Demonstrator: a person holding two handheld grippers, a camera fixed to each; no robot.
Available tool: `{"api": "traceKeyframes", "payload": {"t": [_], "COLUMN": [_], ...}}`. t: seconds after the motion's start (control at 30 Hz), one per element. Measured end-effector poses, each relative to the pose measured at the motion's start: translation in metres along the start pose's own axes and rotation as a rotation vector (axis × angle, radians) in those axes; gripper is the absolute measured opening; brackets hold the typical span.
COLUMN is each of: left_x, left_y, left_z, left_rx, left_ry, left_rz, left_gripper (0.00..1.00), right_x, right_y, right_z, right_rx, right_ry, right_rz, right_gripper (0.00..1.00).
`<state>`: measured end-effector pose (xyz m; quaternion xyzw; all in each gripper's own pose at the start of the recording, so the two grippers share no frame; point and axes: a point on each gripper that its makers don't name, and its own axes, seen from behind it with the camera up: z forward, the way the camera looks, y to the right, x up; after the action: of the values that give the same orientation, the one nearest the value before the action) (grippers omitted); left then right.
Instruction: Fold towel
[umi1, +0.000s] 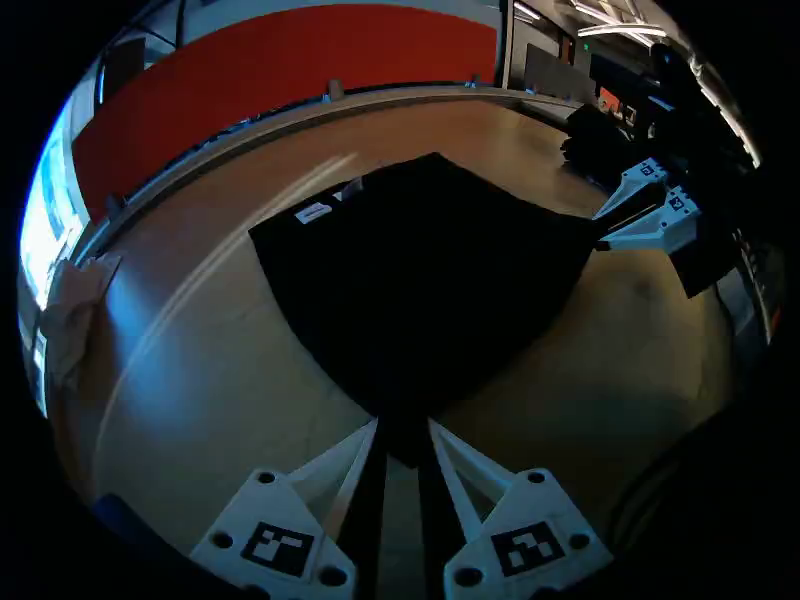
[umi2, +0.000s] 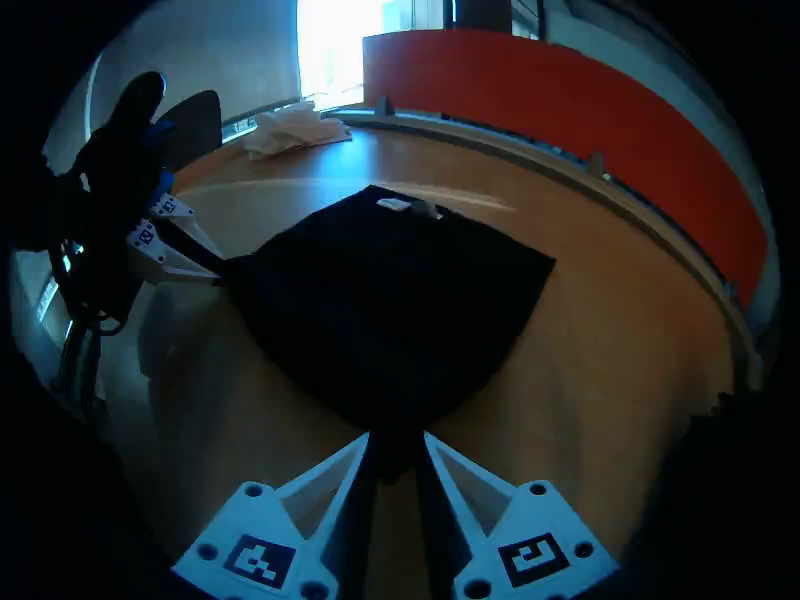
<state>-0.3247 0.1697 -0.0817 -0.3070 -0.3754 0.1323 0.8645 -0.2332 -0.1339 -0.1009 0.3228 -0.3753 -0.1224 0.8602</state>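
Observation:
A black towel (umi1: 420, 270) lies spread on the wooden table (umi1: 200, 350), a white label (umi1: 313, 211) at its far edge. In the left gripper view, my left gripper (umi1: 403, 445) is shut on the towel's nearest corner. My right gripper (umi1: 640, 215) shows at the right, pinching another corner. In the right gripper view, my right gripper (umi2: 397, 452) is shut on the near corner of the towel (umi2: 390, 300). The left gripper (umi2: 190, 258) holds the corner at the left, and the label (umi2: 395, 204) lies at the far side.
A red partition (umi1: 280, 80) runs behind the table's curved far edge. A crumpled pale cloth (umi2: 295, 128) lies on the table near the window. A person in dark clothes (umi2: 110, 190) stands at the left of the right gripper view. Bare wood (umi2: 620, 330) surrounds the towel.

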Motion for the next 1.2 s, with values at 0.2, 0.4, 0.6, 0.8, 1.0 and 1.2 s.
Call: {"api": "traceKeyframes", "payload": {"t": [0.2, 0.4, 0.6, 0.8, 1.0, 1.2], "left_x": [0.016, 0.03, 0.041, 0.048, 0.054, 0.059], "left_y": [-0.001, -0.002, 0.001, 0.005, 0.009, 0.011], "left_z": [-0.014, -0.03, -0.047, -0.063, -0.077, -0.088], "left_rx": [0.017, 0.031, 0.037, 0.04, 0.037, 0.04], "left_ry": [0.028, 0.049, 0.062, 0.068, 0.075, 0.079], "left_rz": [-0.013, -0.024, -0.035, -0.047, -0.054, -0.052], "left_gripper": [0.19, 0.19, 0.19, 0.19, 0.19, 0.19], "right_x": [0.012, 0.029, 0.043, 0.052, 0.061, 0.068], "right_y": [0.002, 0.003, 0.002, -0.001, -0.003, -0.007], "right_z": [-0.012, -0.025, -0.041, -0.057, -0.071, -0.083], "right_rx": [-0.006, -0.008, -0.01, -0.007, -0.005, 0.008], "right_ry": [0.021, 0.05, 0.074, 0.087, 0.096, 0.104], "right_rz": [-0.006, -0.014, -0.025, -0.026, -0.024, -0.02], "right_gripper": [0.24, 0.23, 0.23, 0.23, 0.23, 0.23]}}
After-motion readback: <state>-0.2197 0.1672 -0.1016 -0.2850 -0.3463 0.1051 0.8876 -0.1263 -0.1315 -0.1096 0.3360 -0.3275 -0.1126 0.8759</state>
